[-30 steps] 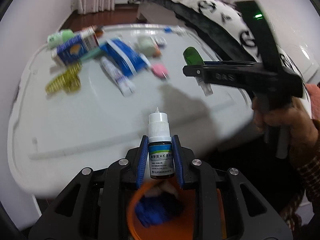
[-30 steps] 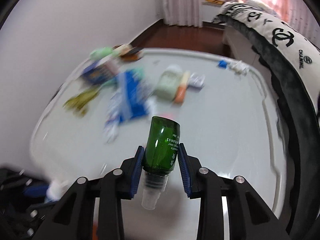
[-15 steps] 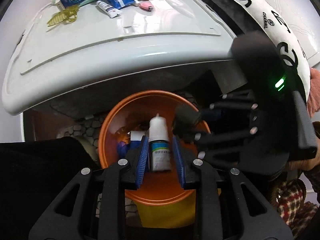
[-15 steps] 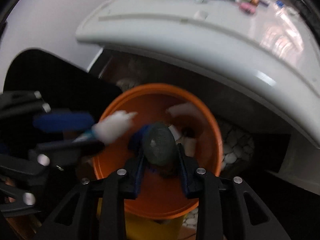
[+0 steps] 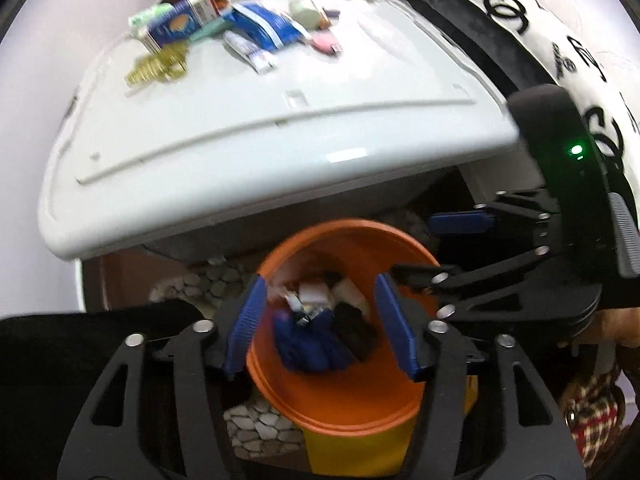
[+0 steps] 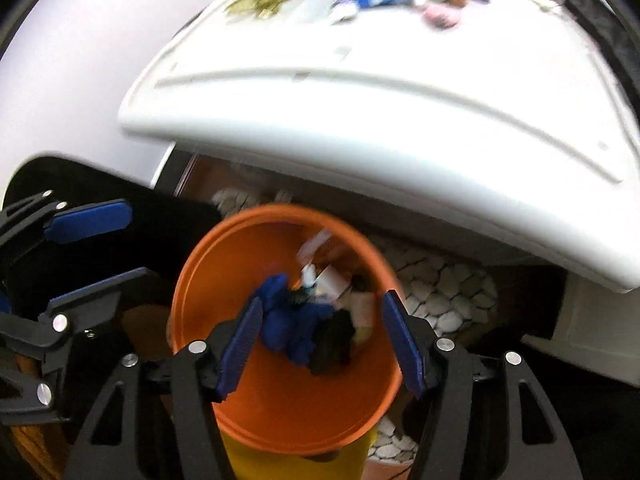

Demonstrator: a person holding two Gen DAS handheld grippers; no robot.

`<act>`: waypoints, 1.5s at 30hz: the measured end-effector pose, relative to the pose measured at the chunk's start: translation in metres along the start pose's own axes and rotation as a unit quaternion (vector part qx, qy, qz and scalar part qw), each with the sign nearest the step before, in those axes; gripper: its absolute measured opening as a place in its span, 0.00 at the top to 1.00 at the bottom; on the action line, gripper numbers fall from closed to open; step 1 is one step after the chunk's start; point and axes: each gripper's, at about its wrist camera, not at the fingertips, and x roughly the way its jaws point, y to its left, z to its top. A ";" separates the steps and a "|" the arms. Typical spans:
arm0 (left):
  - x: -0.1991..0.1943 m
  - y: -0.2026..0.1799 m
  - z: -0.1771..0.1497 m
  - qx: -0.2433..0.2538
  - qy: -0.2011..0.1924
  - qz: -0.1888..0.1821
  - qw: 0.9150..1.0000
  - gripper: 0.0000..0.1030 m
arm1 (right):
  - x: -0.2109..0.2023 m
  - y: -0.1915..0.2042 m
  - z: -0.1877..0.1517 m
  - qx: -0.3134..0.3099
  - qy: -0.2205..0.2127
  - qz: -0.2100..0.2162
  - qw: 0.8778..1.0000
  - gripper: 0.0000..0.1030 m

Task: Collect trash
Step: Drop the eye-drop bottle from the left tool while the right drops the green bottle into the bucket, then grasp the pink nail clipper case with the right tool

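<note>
**Both grippers spread wide over the orange bin, nothing held**

Left gripper point(image 5: 322, 326): blue pads wide apart, empty, directly above the orange trash bin point(image 5: 340, 404). Right gripper point(image 6: 322, 340): same, pads apart, empty, over the same bin point(image 6: 280, 412). In the left view the right gripper point(image 5: 452, 248) sits at the bin's right rim, green LED lit on its body.

Bin contents: blue crumpled material point(image 6: 292, 324), a dark lump point(image 6: 334, 342), white pieces and small bottles point(image 5: 312, 298). Too blurred to read any label.

Remaining trash is on the white table point(image 5: 248, 128), clustered at its far end: blue-and-white carton point(image 5: 180, 26), blue wrapper point(image 5: 266, 26), white tube point(image 5: 248, 50), gold hair claw point(image 5: 158, 68), pink item point(image 5: 326, 42), pale green roll point(image 5: 302, 4). Print on these is unreadable.

Only readable marking: interlocked-C logos on the black-and-white blanket point(image 5: 552, 32) along the table's right edge.

The table's near edge overhangs the bin's far rim. A black shape crowds the bin's left side, and pebble-pattern flooring point(image 6: 436, 292) shows to its right.
</note>
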 end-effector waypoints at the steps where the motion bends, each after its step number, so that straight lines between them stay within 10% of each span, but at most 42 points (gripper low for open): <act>1: -0.001 0.002 0.004 -0.001 -0.004 0.005 1.000 0.42 | -0.006 -0.007 0.004 0.002 -0.006 -0.004 1.000 0.40; 15: -0.006 0.011 0.097 0.001 -0.088 0.077 0.993 0.36 | -0.058 -0.048 0.110 0.008 -0.125 -0.074 0.989 0.38; 26: 0.020 0.053 0.110 -0.047 -0.117 0.112 0.986 0.30 | -0.006 -0.080 0.186 -0.005 -0.134 -0.130 0.982 0.35; 36: 0.025 0.069 0.108 -0.059 -0.118 0.103 0.986 0.30 | 0.031 -0.072 0.212 -0.036 -0.121 -0.134 0.983 0.67; 45: 0.025 0.073 0.108 -0.068 -0.121 0.097 0.986 0.30 | 0.010 -0.057 0.194 -0.052 -0.139 -0.128 0.981 0.68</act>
